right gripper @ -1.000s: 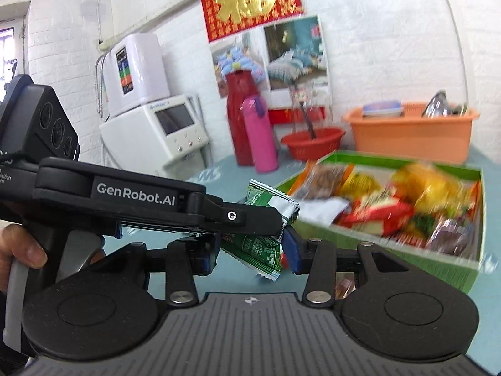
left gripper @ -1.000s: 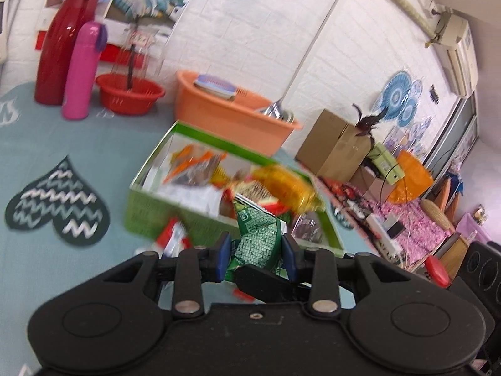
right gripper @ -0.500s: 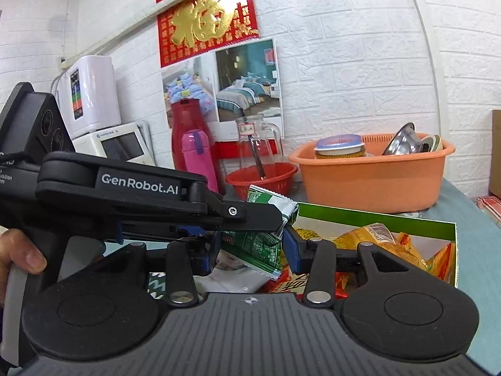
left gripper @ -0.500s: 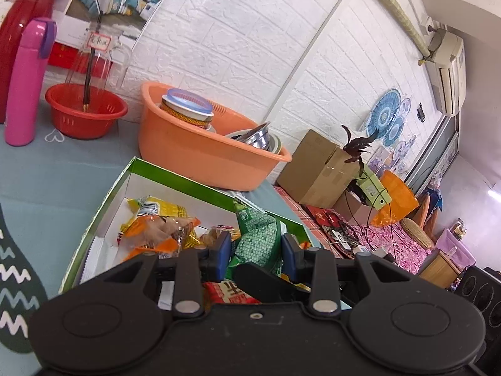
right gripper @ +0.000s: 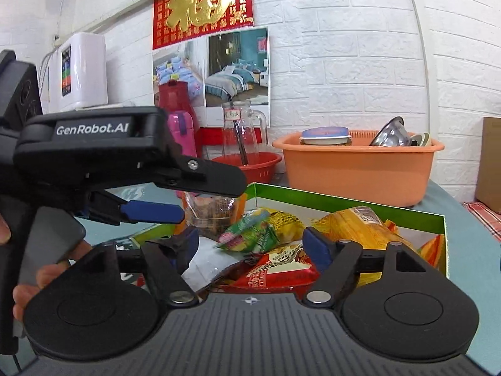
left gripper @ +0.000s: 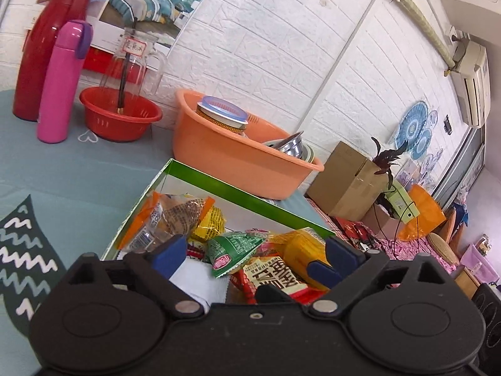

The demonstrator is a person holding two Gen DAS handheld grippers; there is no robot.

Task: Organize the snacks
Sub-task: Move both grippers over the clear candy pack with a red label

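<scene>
— Jaws? Both opening, pads clear of the green foil snack packet.
— Where's it sit?
— Between left gripper and right gripper, atop other snacks inside the green-rimmed cardboard box; orange plastic basin behind.

Left gripper: matte black body, two round housings, silver pivot screws, blue finger pads. Right gripper: same build, ribbed grey top plate, small compass mark. White "GenRobot.AI" lettering on left gripper's side. Bare hand on grey trigger.
</scene>
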